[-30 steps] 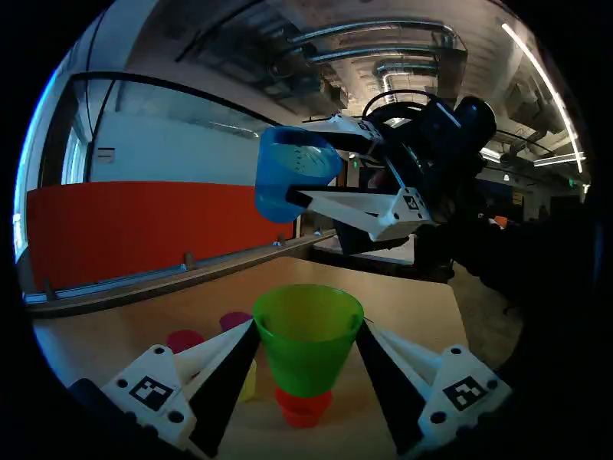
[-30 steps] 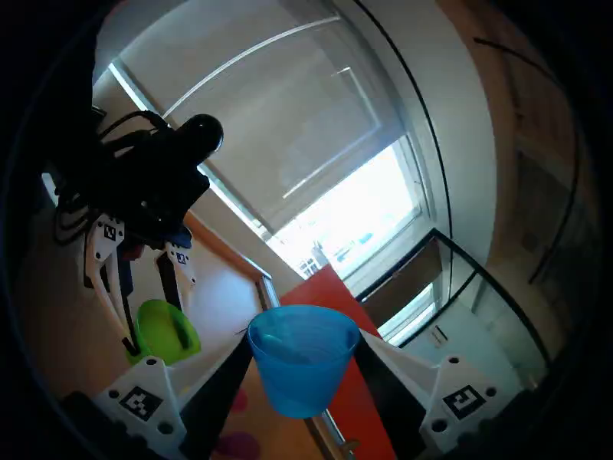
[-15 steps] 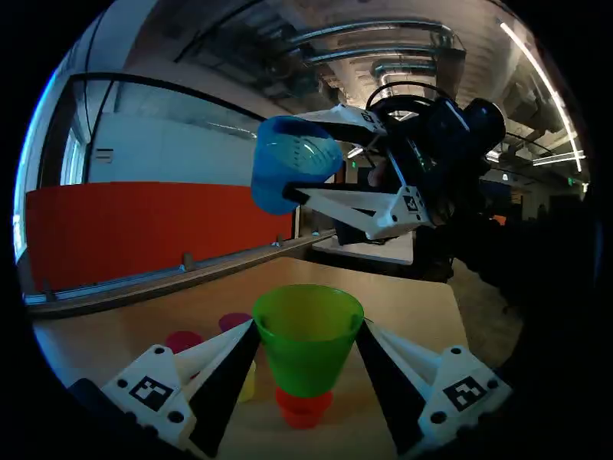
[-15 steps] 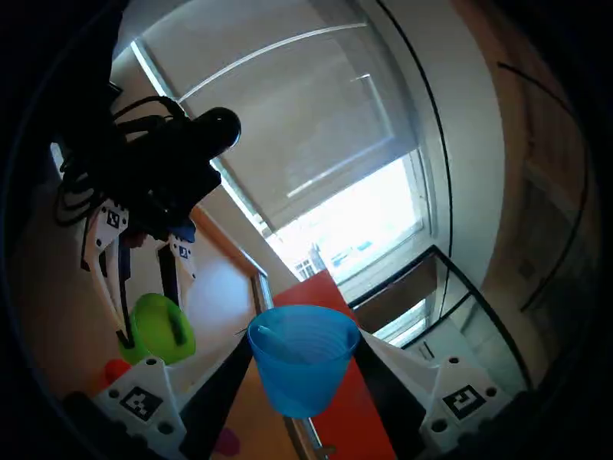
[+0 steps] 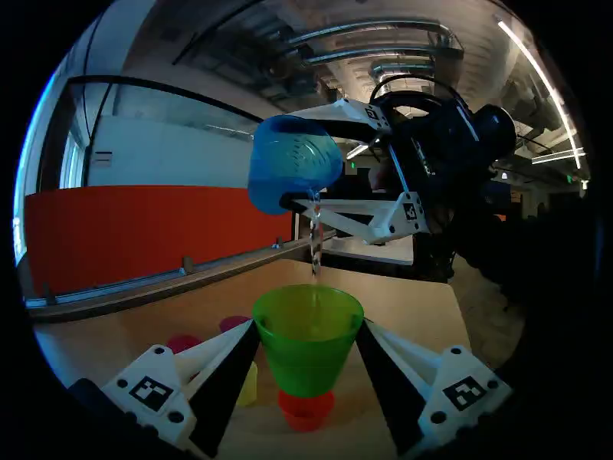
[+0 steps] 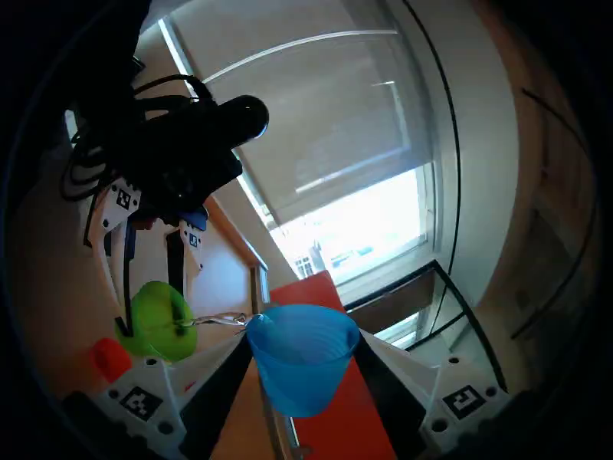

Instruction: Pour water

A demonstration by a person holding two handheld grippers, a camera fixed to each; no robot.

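Note:
My left gripper [image 5: 306,353] is shut on a green cup [image 5: 308,337], held upright above the wooden table [image 5: 398,303]. Above it my right gripper [image 5: 303,165] is shut on a blue cup [image 5: 290,162], tipped over so that a thin stream of water [image 5: 314,245] falls from its rim into the green cup. In the right gripper view the blue cup [image 6: 303,356] sits between the right gripper's [image 6: 303,360] fingers, and water [image 6: 214,320] runs sideways from its rim to the green cup [image 6: 157,332], which the left gripper [image 6: 153,322] holds.
Small cups stand on the table below the green cup: an orange-red one [image 5: 305,409], a yellow one [image 5: 247,383], a pink one [image 5: 184,341] and a purple one [image 5: 234,320]. An orange wall panel [image 5: 153,230] with a rail lines the table's far side.
The right gripper has tipped the blue cup further over the green cup, and water now streams out of it. The left gripper and green cup have stayed put.

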